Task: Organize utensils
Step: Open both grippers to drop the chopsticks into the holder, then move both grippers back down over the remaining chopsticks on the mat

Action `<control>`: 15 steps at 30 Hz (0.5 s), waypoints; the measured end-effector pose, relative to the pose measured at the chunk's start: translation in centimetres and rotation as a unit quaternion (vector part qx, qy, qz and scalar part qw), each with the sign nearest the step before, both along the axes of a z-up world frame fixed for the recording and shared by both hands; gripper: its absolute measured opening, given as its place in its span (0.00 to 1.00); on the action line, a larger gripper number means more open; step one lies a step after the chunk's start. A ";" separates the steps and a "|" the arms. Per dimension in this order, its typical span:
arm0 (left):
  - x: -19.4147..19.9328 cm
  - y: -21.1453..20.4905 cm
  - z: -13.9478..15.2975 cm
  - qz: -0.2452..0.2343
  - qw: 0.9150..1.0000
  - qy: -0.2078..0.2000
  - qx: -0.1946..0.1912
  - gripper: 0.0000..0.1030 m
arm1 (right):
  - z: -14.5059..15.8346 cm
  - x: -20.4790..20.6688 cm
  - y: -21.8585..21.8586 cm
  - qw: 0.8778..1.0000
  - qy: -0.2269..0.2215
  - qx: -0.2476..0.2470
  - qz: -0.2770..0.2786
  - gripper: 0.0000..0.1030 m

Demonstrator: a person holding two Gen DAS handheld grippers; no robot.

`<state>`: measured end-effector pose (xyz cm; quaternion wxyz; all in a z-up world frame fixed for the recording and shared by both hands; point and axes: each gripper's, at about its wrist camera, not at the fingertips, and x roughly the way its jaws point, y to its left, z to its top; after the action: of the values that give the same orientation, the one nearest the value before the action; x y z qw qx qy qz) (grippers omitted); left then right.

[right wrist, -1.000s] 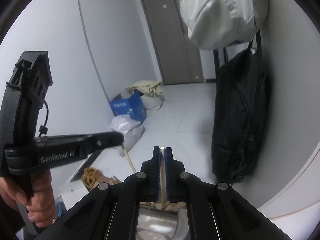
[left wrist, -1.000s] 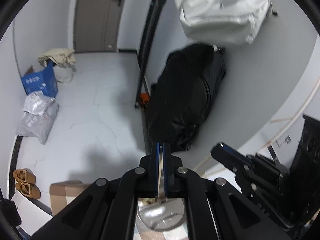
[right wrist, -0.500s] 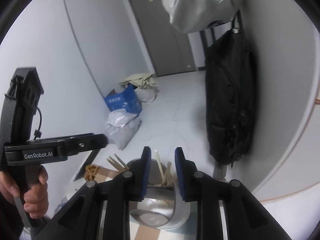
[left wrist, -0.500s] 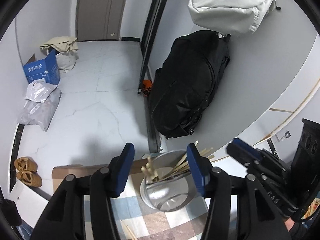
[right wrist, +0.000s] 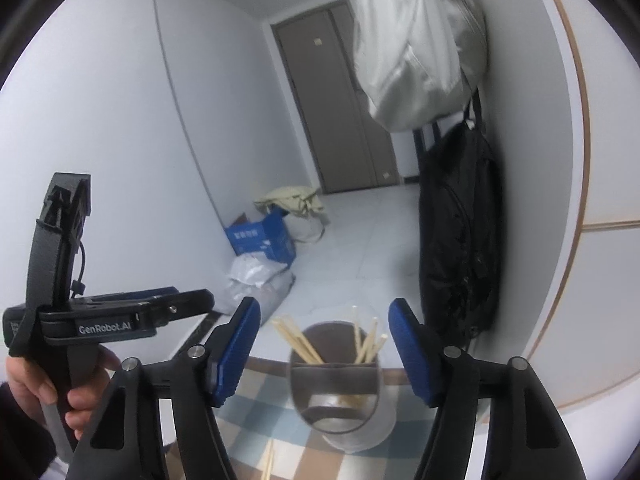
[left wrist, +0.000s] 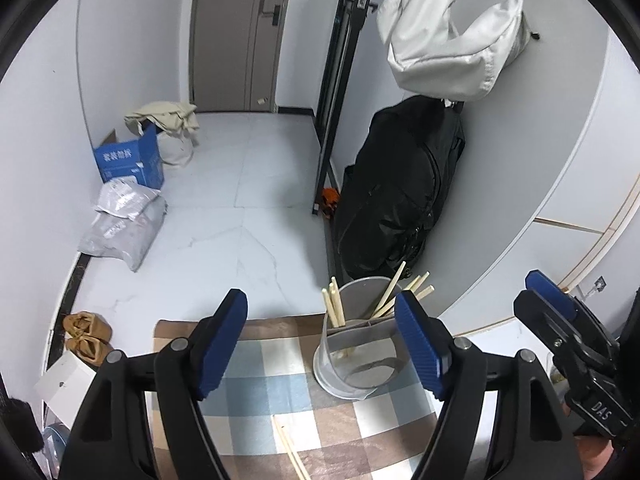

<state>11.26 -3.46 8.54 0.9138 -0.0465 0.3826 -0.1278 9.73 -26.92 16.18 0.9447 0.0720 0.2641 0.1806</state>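
Utensil holder: we find a round grey metal holder (left wrist: 354, 354) standing upright on the checked cloth (left wrist: 272, 392) near the far edge of the counter; an inner partition divides it into compartments.
Chopsticks in holder: pale wooden chopsticks (left wrist: 335, 306) stand in the rear compartments, leaning outward in two bunches, one to the left and one to the right. The front compartment looks empty, though its floor is reflective.
Loose chopsticks: we note a further pair (left wrist: 290, 450) lying flat on the cloth in front of the holder, well apart from it.
Left gripper: the left gripper (left wrist: 322, 344) has just been opening; its blue pads (left wrist: 222, 338) stand wide apart with nothing gripped. In its own view the right pad overlaps the holder's rim; we cannot tell whether it touches.
Right gripper: the right gripper (right wrist: 324, 348) has also just been opening; its jaws stand wide, holding nothing, with the holder framed between them farther off.
Surroundings: a black bag (left wrist: 400, 192) hangs against the wall behind the holder, a white bag (left wrist: 448, 36) above it; a blue box (left wrist: 130, 158) and grey sacks (left wrist: 124, 224) sit on the floor.
Obstructions: we see nothing between either gripper and the holder.
View differences: only the right wrist view shows the hand (right wrist: 52, 392) holding the left gripper's handle; only the left view shows the tan shoes (left wrist: 86, 338) on the floor.
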 end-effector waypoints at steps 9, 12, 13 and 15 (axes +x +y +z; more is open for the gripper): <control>-3.7 1.1 0.5 0.029 0.998 -0.047 0.008 0.84 | 0.9 -4.9 1.9 0.999 -0.048 0.003 0.010 0.82; -4.8 1.6 0.2 0.042 0.997 -0.062 0.010 0.87 | 0.7 -6.2 2.1 0.998 -0.061 0.002 0.013 0.84; -5.1 1.8 0.1 0.045 0.997 -0.066 0.010 0.90 | 0.5 -6.7 2.3 0.998 -0.063 0.001 0.013 0.86; -5.9 2.3 -0.3 0.052 0.996 -0.077 0.009 0.93 | 0.1 -7.6 2.7 0.998 -0.069 0.001 0.014 0.90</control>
<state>5.36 -1.14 8.22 0.9463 -0.0484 0.3095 -0.0801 2.10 -24.26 16.32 0.9578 0.0570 0.1994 0.1990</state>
